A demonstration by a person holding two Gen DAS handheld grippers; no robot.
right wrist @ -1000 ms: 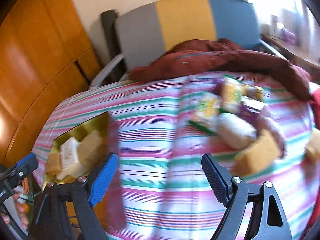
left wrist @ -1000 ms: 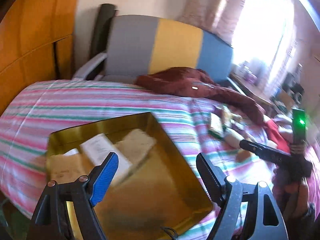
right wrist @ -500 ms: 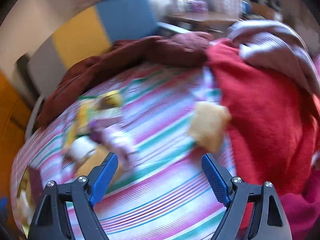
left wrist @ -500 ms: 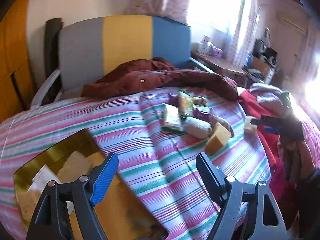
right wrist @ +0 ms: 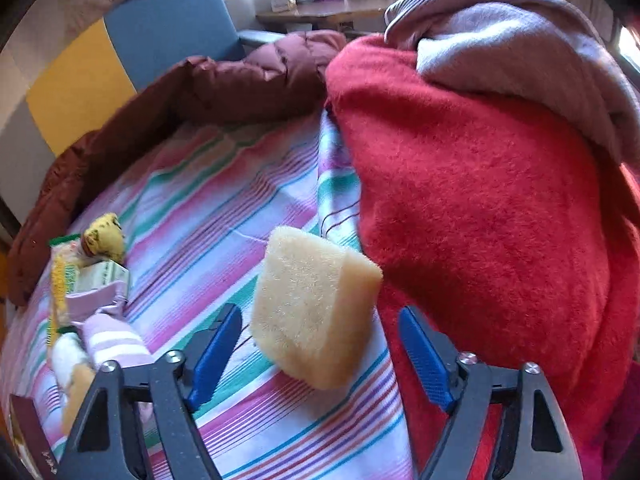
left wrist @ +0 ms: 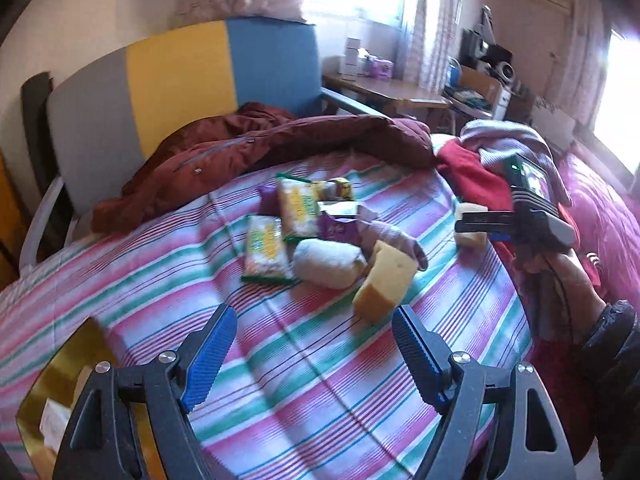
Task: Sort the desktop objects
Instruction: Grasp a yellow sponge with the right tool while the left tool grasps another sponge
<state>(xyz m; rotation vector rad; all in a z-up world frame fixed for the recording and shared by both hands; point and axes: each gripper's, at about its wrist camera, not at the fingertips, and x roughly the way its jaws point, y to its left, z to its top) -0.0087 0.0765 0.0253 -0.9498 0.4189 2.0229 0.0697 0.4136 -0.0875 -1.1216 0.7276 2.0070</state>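
A pale yellow sponge (right wrist: 312, 304) lies on the striped cloth (right wrist: 224, 216) at the edge of a red blanket (right wrist: 480, 200). My right gripper (right wrist: 320, 344) straddles it and its jaws are closing; a small gap shows between each blue pad and the sponge. In the left wrist view the same sponge (left wrist: 469, 239) sits under that gripper (left wrist: 464, 224). My left gripper (left wrist: 314, 344) is open and empty, short of a darker yellow sponge (left wrist: 386, 280), a white roll (left wrist: 326, 264) and snack packets (left wrist: 266, 248). A gold tray (left wrist: 60, 364) shows at the lower left.
A maroon jacket (left wrist: 248, 152) lies along the far side of the cloth before a grey, yellow and blue chair back (left wrist: 180, 80). A grey-pink garment (right wrist: 520, 40) tops the red blanket. A purple packet (left wrist: 338, 226) and a striped sock (left wrist: 392, 236) sit in the pile.
The left wrist view swung from the gold tray to the pile of objects. My right gripper came down over the pale sponge and its jaws narrowed around it.
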